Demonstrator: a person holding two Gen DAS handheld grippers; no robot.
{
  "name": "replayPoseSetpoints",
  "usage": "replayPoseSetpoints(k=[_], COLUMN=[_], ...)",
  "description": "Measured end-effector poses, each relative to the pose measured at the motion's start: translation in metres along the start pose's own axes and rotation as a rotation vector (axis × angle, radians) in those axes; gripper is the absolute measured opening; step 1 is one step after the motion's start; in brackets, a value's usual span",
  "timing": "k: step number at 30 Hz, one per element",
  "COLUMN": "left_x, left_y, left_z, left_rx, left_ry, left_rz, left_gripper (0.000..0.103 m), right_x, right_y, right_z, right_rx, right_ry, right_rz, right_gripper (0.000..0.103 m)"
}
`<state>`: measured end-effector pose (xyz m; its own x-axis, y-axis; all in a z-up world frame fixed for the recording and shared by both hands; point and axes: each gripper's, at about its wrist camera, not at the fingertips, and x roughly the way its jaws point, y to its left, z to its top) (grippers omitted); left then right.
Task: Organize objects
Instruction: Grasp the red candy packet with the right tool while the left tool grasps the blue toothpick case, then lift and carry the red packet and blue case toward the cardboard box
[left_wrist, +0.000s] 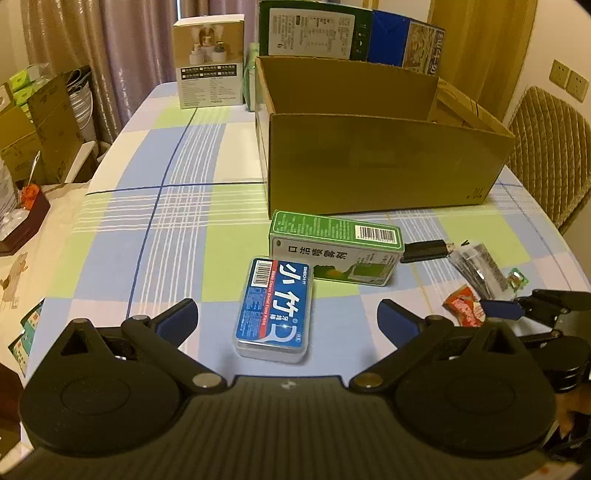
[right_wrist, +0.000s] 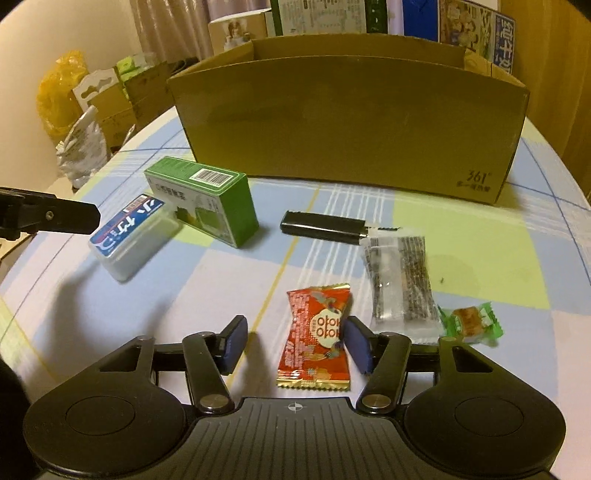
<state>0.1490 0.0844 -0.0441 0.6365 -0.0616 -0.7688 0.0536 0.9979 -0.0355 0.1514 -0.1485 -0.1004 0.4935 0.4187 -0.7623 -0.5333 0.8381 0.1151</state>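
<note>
Nothing visibly packed: 6 items lie before the cardboard box (right_wrist: 347, 125) at 12 o'clock; left gripper (left_wrist: 286, 319) gapes around the floss case (left_wrist: 275, 306); right gripper (right_wrist: 293, 343) gapes around the red candy (right_wrist: 316, 339).

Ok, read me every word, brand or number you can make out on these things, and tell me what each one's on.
"361°": cardboard box, near wall.
"小竹": blue floss-pick case, large white characters.
"口洁喷雾剂": green carton, seen upside down.
"아이": red candy wrapper, round emblem; uncertain.
Barcodes, small print and the boxes behind: too small or blurred.
</note>
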Motion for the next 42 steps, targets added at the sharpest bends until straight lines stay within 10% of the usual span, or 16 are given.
replayPoseSetpoints(k=[4,21,42], left_x=[0.011,0.070,-0.014], left_y=[0.002,0.000,-0.034], left_z=[0.001,0.012,-0.005], left_rx=[0.035,0.163,0.018], left_ry=[0.014,0.132,0.066], left_rz=[-0.001,-0.007,-0.010], left_gripper=[0.101,0.053,0.052], right_x=[0.000,-0.009,-0.062], right_y=[0.002,0.002,-0.001], right_z=[0.001,0.010,0.013], right_rx=[-0.017,0.051,0.129], right_ry=[-0.007,0.007,-0.055], right_rz=[-0.042,-0.034,-0.021], right_gripper=[0.026,0.025,0.025])
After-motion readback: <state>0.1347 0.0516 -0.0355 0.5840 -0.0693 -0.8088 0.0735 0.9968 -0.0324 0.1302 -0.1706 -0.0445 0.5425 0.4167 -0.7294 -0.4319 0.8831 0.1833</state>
